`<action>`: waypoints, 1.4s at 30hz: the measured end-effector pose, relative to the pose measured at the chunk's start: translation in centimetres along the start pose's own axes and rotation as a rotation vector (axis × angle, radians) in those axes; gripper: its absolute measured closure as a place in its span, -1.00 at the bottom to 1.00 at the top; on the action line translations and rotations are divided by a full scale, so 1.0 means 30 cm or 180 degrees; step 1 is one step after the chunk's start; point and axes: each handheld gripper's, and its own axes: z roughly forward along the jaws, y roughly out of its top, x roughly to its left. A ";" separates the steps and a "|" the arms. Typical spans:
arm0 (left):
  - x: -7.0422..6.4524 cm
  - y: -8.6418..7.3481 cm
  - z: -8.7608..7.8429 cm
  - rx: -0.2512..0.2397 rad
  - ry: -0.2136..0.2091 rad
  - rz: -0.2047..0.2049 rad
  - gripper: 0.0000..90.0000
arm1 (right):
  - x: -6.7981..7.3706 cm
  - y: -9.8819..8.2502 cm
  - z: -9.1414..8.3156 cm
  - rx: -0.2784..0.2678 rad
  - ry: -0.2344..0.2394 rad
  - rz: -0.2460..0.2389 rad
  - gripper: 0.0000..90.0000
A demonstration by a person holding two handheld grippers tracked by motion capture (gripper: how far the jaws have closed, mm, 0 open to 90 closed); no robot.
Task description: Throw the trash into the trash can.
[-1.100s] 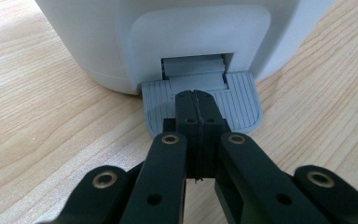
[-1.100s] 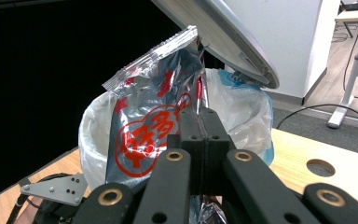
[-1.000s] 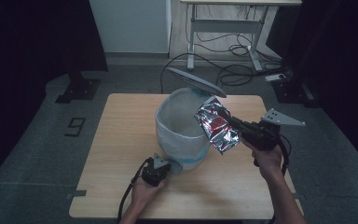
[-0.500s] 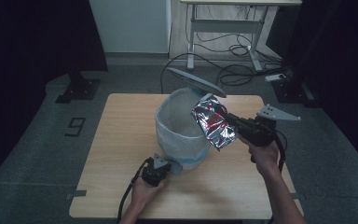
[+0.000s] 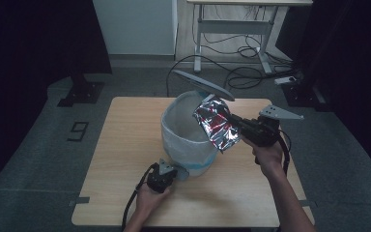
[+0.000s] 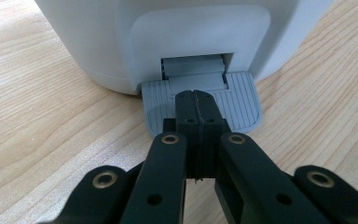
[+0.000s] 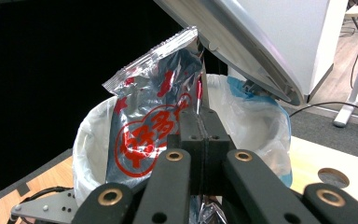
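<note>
Right gripper point(image 5: 236, 124) clamps a silver foil bag point(image 5: 216, 124), red print unreadable, over the bin point(image 5: 186, 137); left gripper point(image 6: 197, 98), closed empty, presses the bin's pedal point(image 6: 242, 100).

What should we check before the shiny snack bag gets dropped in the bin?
1. Lid up: ok, it stands raised over the bin's opening.
2. Pedal held down: ok, the left gripper, jaws shut, rests on it.
3. Snack bag gripped: ok, the right gripper is shut on its edge.
4. Bag over the opening: not ok, part of it hangs outside the bin's right rim.
5. Liner in place: ok, the white bag folds over the rim.
6. Room inside the bin: cannot tell, its bottom is hidden.
</note>
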 end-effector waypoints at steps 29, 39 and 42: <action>-0.003 -0.001 0.000 -0.0006 0.0011 0.0009 1.00 | 0.010 0.036 0.056 0.0027 0.0005 0.0006 0.99; -0.006 -0.001 0.000 -0.0009 0.0028 0.0020 1.00 | 0.016 0.048 0.083 0.0035 0.0008 0.0018 0.99; -0.005 -0.001 0.000 -0.0009 0.0026 0.0018 1.00 | 0.019 0.053 0.091 0.0029 0.0018 0.0013 0.99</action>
